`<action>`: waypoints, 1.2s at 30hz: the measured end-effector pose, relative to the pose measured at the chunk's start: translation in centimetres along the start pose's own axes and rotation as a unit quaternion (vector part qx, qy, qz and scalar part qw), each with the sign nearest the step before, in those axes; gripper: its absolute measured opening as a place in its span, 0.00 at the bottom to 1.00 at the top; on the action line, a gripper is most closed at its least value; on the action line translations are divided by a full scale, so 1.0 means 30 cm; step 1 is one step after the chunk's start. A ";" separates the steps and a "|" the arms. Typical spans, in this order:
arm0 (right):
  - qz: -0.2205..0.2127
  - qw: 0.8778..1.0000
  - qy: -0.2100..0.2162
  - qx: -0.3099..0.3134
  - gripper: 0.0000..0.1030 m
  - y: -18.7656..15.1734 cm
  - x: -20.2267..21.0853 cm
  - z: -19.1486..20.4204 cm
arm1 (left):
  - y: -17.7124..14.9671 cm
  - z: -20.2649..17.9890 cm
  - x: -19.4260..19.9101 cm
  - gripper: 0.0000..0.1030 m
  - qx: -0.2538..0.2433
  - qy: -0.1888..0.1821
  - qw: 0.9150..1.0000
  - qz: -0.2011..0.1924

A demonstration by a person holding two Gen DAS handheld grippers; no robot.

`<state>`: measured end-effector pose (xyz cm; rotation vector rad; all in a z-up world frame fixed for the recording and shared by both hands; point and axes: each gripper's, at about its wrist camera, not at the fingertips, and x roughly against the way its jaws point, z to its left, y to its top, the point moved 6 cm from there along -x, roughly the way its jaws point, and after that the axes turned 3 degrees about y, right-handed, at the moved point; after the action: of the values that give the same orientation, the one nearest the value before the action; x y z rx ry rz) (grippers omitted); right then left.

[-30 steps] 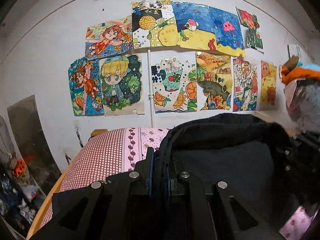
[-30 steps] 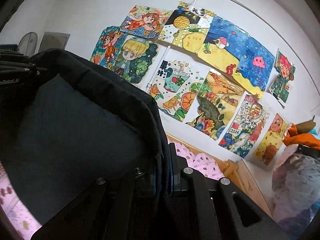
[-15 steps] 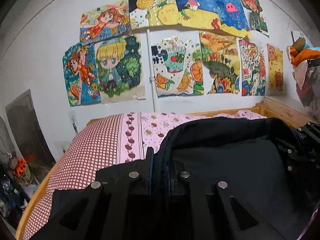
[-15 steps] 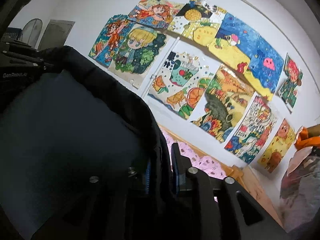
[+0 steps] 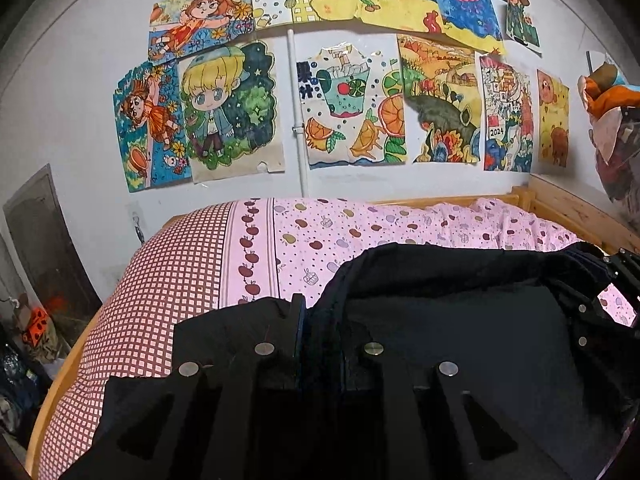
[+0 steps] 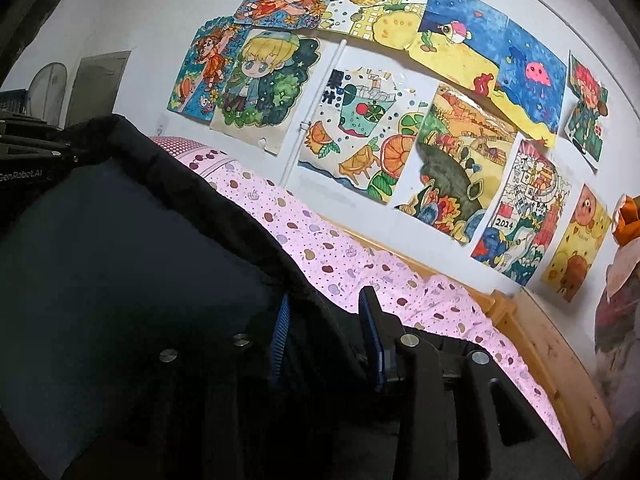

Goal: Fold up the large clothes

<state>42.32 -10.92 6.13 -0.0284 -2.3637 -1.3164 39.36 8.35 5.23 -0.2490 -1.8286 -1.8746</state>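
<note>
Presently on record, one large dark garment (image 5: 460,320), navy to black, held up over a bed (image 5: 400,228) and stretched between two tools.

Left tool (image 5: 318,312): jaws nearly closed, pinching the garment's thick top hem; the fabric rises between the blue pads (image 5: 299,328) and runs off to the right as a broad dark panel. A second flap of the same cloth lies draped over the near left side of this tool.

Right tool (image 6: 324,320): jaws have just been opening and now stand apart. The hem passes between them, lying close to the left blue pad (image 6: 280,332), with a clear gap to the right pad; the pads no longer press on it. From here the garment spreads to the near left and fills that side of the right wrist view, its far edge climbing to the left tool (image 6: 32,160), seen at the left margin. In the left wrist view the right tool (image 5: 616,280) shows at the right margin, at the hem's other end.

Bed: pink sheet printed with apples, a checked section at the left, wooden frame (image 6: 552,344) along the far and right sides. The sheet shows just beyond the hem.

Wall behind: white, hung with coloured drawings (image 5: 348,104). A heap of clothing (image 5: 612,128) at the far right.
</note>
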 end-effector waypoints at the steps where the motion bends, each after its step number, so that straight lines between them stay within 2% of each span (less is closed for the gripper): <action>1: 0.001 1.000 0.000 0.000 0.32 -0.004 0.001 -0.001 | 0.000 0.001 -0.002 0.13 0.000 0.001 1.000 0.002; 4: 0.003 1.000 -0.013 -0.005 0.49 -0.009 0.005 -0.018 | -0.001 0.009 -0.009 0.14 0.007 -0.003 1.000 0.014; 5: 0.001 1.000 -0.017 -0.012 0.57 -0.011 0.010 -0.030 | 0.000 0.015 -0.008 0.15 0.015 -0.008 1.000 0.015; 6: 0.000 1.000 -0.018 -0.022 0.64 -0.013 0.016 -0.045 | -0.001 0.020 -0.004 0.19 0.022 -0.014 1.000 0.015; 8: 0.002 0.999 -0.012 -0.044 0.66 -0.017 0.023 -0.075 | 0.004 0.039 0.008 0.41 0.045 -0.027 0.999 0.009; 9: 0.005 0.998 -0.008 -0.056 0.66 -0.022 0.023 -0.092 | 0.007 0.050 0.016 0.75 0.056 -0.027 0.998 0.003; 10: 0.009 0.997 -0.004 -0.070 0.66 -0.030 0.023 -0.111 | 0.010 0.070 0.031 0.97 0.073 -0.021 0.997 -0.008; 12: 0.020 0.995 0.005 -0.101 0.68 -0.050 0.024 -0.147 | 0.008 0.116 0.073 0.99 0.107 -0.017 0.993 -0.039; 15: 0.037 0.989 0.026 -0.140 0.69 -0.090 0.026 -0.182 | -0.020 0.153 0.091 0.99 0.111 -0.024 0.993 -0.030; 19: 0.047 0.983 0.073 -0.163 0.74 -0.133 0.041 -0.179 | -0.085 0.179 0.130 0.99 0.105 -0.035 0.993 -0.028; 22: 0.047 0.981 0.107 -0.155 0.74 -0.156 0.060 -0.141 | -0.125 0.138 0.147 0.99 0.058 -0.059 0.996 -0.025; 26: 0.036 0.984 0.129 -0.116 0.75 -0.169 0.079 -0.067 | -0.161 0.040 0.126 0.99 -0.029 -0.061 0.998 -0.017; 31: 0.041 0.988 0.131 -0.075 0.75 -0.166 0.057 0.003 | -0.170 -0.023 0.056 0.99 -0.070 -0.043 0.997 0.006; 36: 0.079 0.991 0.089 -0.066 0.75 -0.173 -0.013 0.007 | -0.170 -0.022 -0.036 1.00 -0.058 -0.034 0.997 0.041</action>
<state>41.44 -13.54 1.70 -0.1297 -2.0788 -1.3390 38.04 7.78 0.17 -0.4278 -1.7276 -1.9382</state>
